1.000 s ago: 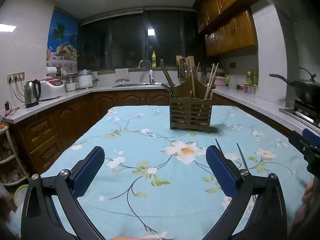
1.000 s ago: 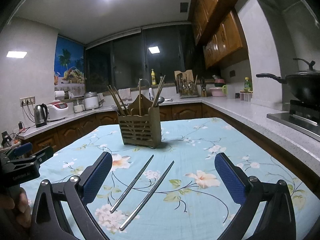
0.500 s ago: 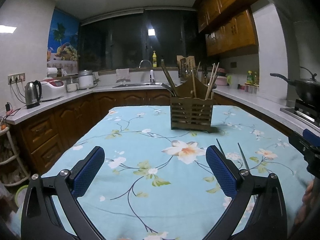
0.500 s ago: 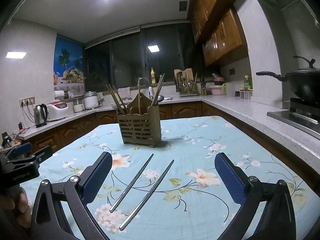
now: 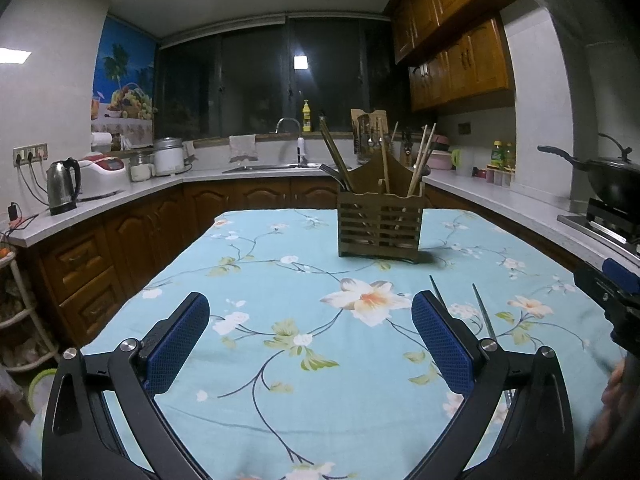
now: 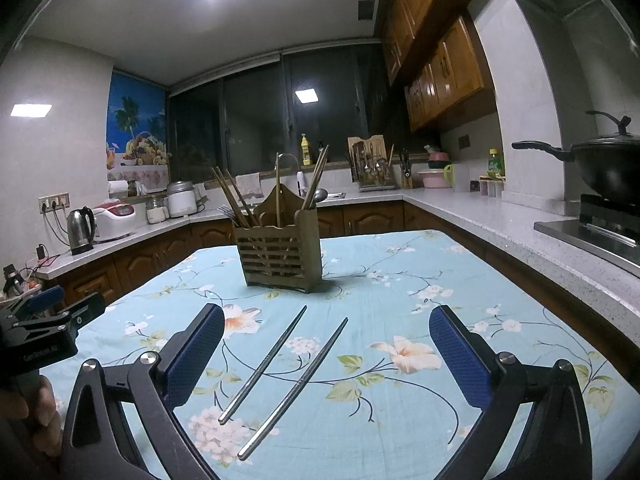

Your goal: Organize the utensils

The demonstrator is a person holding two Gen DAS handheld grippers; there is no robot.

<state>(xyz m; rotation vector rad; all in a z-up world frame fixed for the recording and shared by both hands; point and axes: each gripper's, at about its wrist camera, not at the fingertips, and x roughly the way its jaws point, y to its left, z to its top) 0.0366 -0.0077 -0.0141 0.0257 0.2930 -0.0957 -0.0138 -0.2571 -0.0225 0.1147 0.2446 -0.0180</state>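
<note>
Two steel chopsticks [image 6: 280, 364] lie side by side on the floral tablecloth [image 6: 400, 288], between the fingers of my right gripper [image 6: 326, 356], which is open and empty above them. Their tips show in the left wrist view [image 5: 480, 312]. A wooden slatted utensil holder [image 6: 280, 254] with several wooden chopsticks and spoons stands upright beyond them; it also shows in the left wrist view [image 5: 380, 224]. My left gripper [image 5: 310, 344] is open and empty over bare cloth, left of the chopsticks.
Kitchen counters surround the table: a kettle [image 5: 62, 186] and rice cooker [image 5: 102, 170] at left, a sink [image 5: 280, 166] at the back, a black wok [image 6: 604, 168] on a stove at right. The right gripper's body [image 5: 612, 292] shows at the left view's right edge.
Almost nothing has changed; both grippers stay open and hover in nearly the same place, with a very slight shift of view. The chopsticks have not moved.
</note>
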